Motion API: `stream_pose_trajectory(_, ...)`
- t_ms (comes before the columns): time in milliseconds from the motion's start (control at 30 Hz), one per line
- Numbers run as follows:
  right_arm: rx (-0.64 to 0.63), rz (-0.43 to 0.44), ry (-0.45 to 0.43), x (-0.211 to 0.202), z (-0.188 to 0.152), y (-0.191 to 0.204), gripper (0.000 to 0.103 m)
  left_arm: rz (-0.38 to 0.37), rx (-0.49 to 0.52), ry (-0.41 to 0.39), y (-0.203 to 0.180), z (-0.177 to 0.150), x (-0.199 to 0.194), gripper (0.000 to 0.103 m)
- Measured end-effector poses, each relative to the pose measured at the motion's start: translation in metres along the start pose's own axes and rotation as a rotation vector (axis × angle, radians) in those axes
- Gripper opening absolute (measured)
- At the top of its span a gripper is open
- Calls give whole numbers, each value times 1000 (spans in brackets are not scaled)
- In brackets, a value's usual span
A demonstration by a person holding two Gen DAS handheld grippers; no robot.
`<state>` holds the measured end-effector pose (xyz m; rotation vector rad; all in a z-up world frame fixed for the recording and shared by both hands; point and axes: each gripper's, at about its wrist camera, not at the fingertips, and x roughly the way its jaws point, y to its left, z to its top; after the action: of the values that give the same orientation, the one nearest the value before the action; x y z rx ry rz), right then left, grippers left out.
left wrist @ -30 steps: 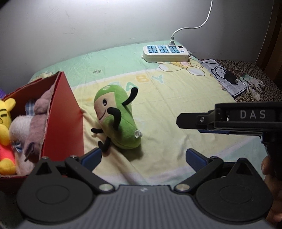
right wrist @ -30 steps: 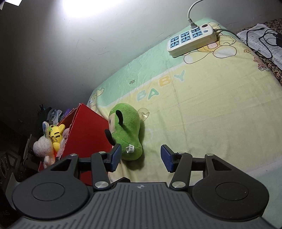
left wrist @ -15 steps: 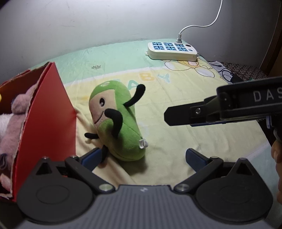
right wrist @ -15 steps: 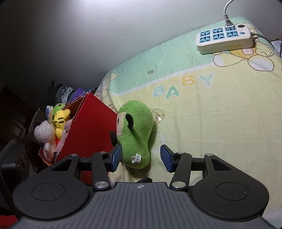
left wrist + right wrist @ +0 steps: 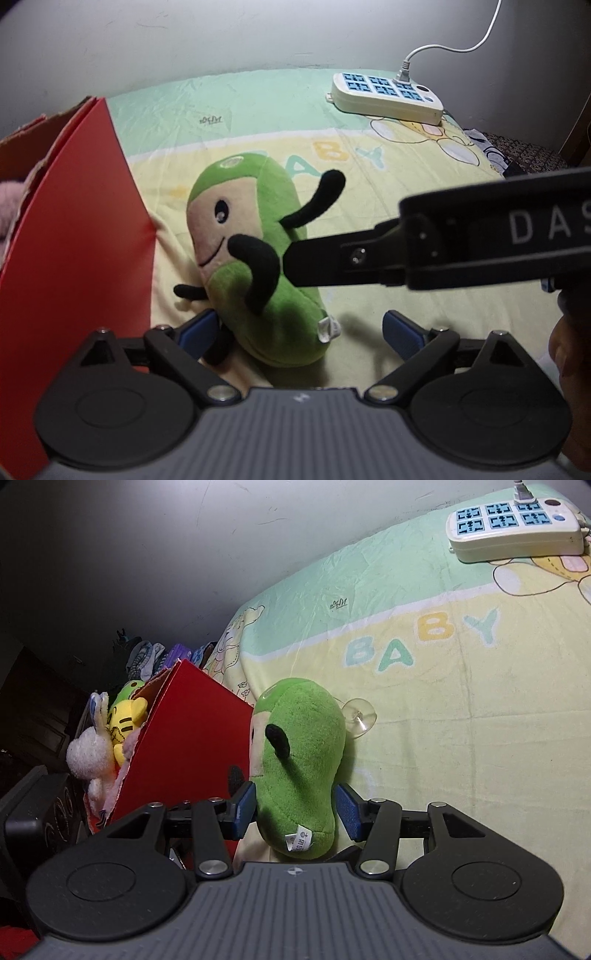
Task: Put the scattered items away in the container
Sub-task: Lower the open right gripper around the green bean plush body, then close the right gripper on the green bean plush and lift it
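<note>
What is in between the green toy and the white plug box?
Just bare blanket with BABY letters lies between the green toy and the plug box; a clear suction cup touches the toy. Right wrist view.

"BABY" is printed in pastel letters on the bedsheet. White letters "DAS" stand on the right gripper, cut off at the frame edge.

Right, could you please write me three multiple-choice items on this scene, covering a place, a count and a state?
1. The green plush lies: A on the sheet beside the red box; B inside that box; C on the floor.
2. The power strip has how many blue sockets? A three; B nine; C six.
3. The right gripper has its jaws: A shut on nothing; B apart, astride the plush; C clamped on a cable.
Answers: A, it is outside the box wall; C, two rows of three; B, a pad shows on each side.
</note>
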<state>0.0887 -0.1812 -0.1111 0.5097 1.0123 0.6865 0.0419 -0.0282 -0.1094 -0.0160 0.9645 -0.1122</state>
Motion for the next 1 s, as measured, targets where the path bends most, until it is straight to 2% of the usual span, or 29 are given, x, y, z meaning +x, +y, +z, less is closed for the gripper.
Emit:
stream_pose_trajectory(200,70,42,30,19,-1,-8,50,0,-9,22,3,4,12,88)
stream_pose_trajectory(367,134,73,12,16,-4,-19,44,-3,-7,15,3,7,12,88)
stream_pose_trajectory(500,156,71,7,7,-7,-21,43,-13,23,12,-1,6,9,88)
stream_pose_trajectory(733,181,74,1,-19,-20,-21,42,-71,69,12,-14,-2,-11,88)
stream_pose_trajectory(1000,231,56,21,-45,-55,-22,42,-149,164,41,-34,-33,-34,88)
